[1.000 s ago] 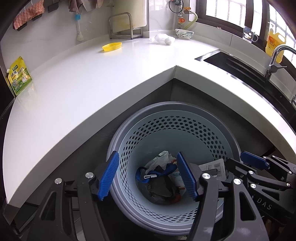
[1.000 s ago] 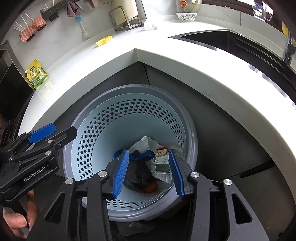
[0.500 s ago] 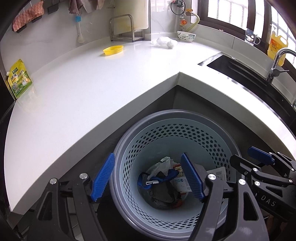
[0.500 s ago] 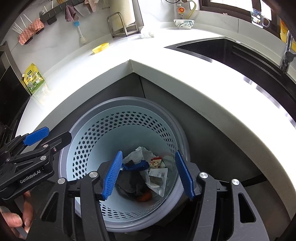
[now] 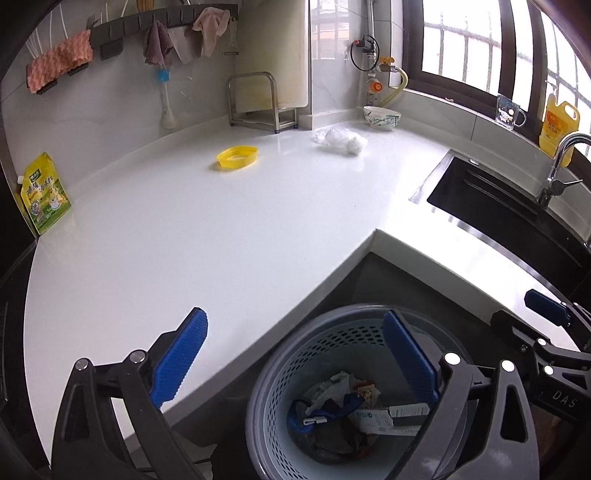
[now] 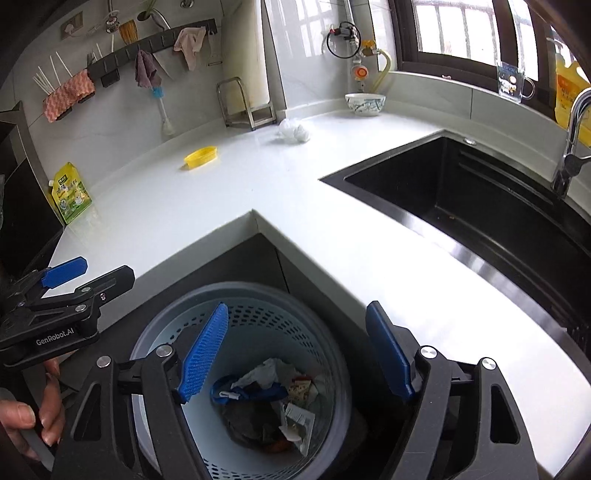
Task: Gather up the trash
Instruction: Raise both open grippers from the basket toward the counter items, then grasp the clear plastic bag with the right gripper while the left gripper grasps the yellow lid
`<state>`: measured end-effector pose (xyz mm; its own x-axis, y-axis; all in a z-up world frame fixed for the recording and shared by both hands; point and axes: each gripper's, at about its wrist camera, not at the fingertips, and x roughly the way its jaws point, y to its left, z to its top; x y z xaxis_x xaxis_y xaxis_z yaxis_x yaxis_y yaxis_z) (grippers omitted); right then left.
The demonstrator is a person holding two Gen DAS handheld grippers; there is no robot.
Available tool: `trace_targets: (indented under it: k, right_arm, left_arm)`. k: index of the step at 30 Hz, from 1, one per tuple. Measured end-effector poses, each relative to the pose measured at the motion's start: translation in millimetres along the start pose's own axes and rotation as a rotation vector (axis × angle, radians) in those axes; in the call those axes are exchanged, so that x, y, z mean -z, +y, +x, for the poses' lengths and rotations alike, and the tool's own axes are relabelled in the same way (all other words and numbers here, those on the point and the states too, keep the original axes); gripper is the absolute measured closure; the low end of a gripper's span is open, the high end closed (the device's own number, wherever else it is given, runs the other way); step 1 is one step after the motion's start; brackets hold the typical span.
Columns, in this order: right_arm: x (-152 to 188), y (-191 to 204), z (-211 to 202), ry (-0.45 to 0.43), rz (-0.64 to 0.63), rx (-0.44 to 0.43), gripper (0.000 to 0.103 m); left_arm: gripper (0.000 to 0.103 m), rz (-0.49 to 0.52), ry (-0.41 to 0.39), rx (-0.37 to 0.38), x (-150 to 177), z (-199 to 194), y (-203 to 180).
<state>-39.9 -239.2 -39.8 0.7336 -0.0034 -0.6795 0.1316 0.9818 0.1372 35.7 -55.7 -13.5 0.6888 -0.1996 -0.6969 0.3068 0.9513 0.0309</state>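
A perforated blue-grey trash basket (image 5: 280,373) (image 6: 332,354) stands on the floor below the counter corner and holds mixed trash (image 5: 343,410) (image 6: 266,402). On the white counter lie a yellow plastic lid (image 5: 236,158) (image 6: 200,156), a crumpled clear plastic bag (image 5: 341,140) (image 6: 294,130) and a yellow-green pouch (image 5: 45,194) (image 6: 71,192). My left gripper (image 5: 295,362) is open and empty above the basket's left rim. My right gripper (image 6: 297,350) is open and empty over the basket.
A black sink (image 6: 461,192) with a faucet (image 5: 557,166) is set into the counter at the right. A patterned bowl (image 5: 381,117), a metal rack (image 5: 258,103) and a yellow bottle (image 5: 557,125) stand along the back wall and sill. Cloths hang on a wall rail (image 5: 155,22).
Both grippers have risen and tilted up away from the basket, bringing the counter and its items into fuller view. Both jaws stay open and empty.
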Motion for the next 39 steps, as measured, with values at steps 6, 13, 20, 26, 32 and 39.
trace_targets:
  k: [6,13,20,26,32,39]
  right_arm:
    - [-41.0,-0.9,9.4,-0.048,-0.051,-0.006,0.025]
    - [-99.5,-0.2,31.6,-0.098,-0.09,-0.037,0.022]
    - [-161.5,13.3,78.6,-0.091,-0.204,-0.01,0.021]
    - [-199.6,26.7,143.1,-0.024,-0.233,-0.04,0.021]
    - [-234.5,24.7,211.2,0.063,-0.211,-0.057,0.021]
    - [-269.5,11.9,269.6,0.146,-0.272,0.04,0.021]
  left_arm:
    - [0.006,-0.026,-0.045,-0.04,-35.7,9.8,26.0]
    - [0.006,-0.083,-0.092,-0.084,-83.1,32.6,59.4]
    - [0.006,-0.13,-0.09,-0.09,-128.6,76.9,81.8]
    - [0.006,-0.138,-0.078,-0.097,-154.5,121.2,89.8]
    - [0.006,-0.158,-0.017,-0.087,-166.8,163.0,96.7]
    - [0.006,-0.138,0.042,-0.056,-173.7,197.6,94.9]
